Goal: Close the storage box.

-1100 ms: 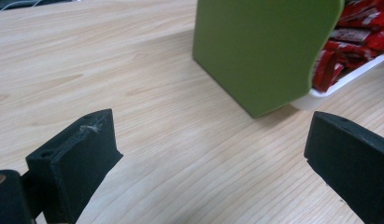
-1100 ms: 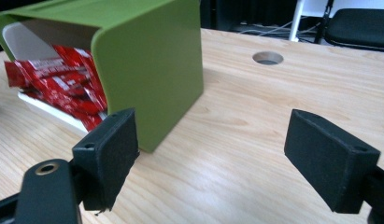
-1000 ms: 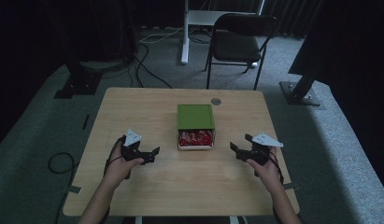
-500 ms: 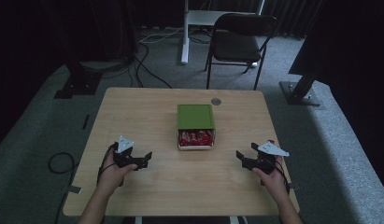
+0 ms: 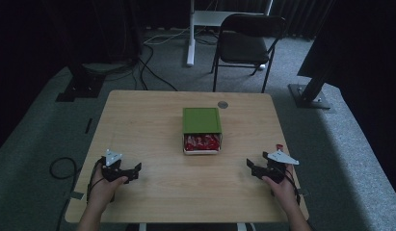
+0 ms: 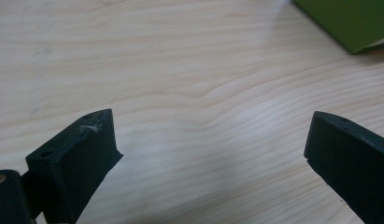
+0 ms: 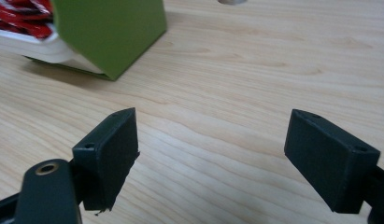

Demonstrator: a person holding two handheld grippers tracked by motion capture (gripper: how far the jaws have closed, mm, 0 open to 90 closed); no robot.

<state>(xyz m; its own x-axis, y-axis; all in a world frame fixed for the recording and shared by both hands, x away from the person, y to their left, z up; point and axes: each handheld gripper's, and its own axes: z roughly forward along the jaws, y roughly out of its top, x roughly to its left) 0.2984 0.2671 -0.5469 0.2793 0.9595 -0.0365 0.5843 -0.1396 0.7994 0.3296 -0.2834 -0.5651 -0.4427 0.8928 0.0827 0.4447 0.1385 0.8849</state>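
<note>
Green box point(image 5: 201, 120) sits mid-table, slightly toward the far side, with its white inner tray point(image 5: 201, 149) slid partly out toward the person. Red packets point(image 5: 202, 142) fill the exposed part of the tray. Small grey disc point(image 5: 223, 104) lies just beyond the box's far right corner, apart from it.

Left gripper point(image 5: 134, 172) rests low near the table's point(image 5: 138, 120) near-left edge, jaws spread wide, nothing between them; the left gripper view has only bare wood between the jaws and a corner of the green box at top right. Right gripper point(image 5: 250, 167) is at the near-right, jaws also spread, empty. Both are well apart from the box, one on each side.

Handling guess: box looks like light cardboard, a sleeve over a drawer tray, stiff enough to pinch but crushable if squeezed hard. Tray likely slides freely, so steady the green sleeve by its side walls with one gripper and take the tray's front lip with the other. Packets look like glossy wrappers, probably slippery and soft; pinch a crimped end rather than the middle.
</note>
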